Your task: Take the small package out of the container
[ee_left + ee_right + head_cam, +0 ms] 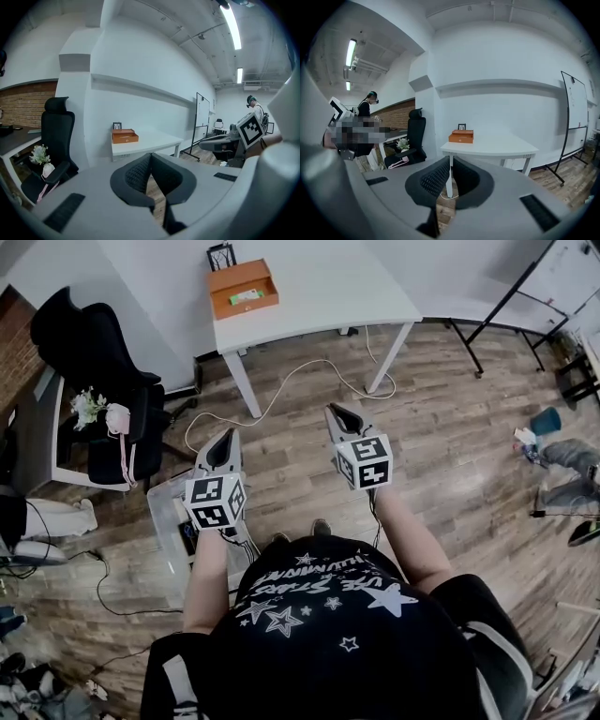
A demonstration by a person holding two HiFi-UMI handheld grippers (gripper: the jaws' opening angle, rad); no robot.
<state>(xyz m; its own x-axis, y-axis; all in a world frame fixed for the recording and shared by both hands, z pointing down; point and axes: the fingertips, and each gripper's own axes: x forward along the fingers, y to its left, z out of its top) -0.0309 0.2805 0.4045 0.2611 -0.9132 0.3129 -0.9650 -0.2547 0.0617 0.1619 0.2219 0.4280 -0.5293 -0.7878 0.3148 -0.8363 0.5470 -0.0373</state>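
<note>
An open orange box (243, 289) stands at the left end of a white table (328, 287), and a small green package (246, 296) lies inside it. The box also shows far ahead in the left gripper view (124, 136) and the right gripper view (461, 136). I stand back from the table on the wood floor. My left gripper (225, 435) and right gripper (339, 412) are held side by side at waist height, pointing at the table. The left gripper (150, 157) is shut and so is the right gripper (451, 159), with nothing between either one's jaws.
A black office chair (89, 343) and white flowers (87, 407) are at the left. A clear plastic bin (169, 512) sits on the floor by my left leg. A white cable (281, 390) runs under the table. A whiteboard stand (525, 296) is at the far right.
</note>
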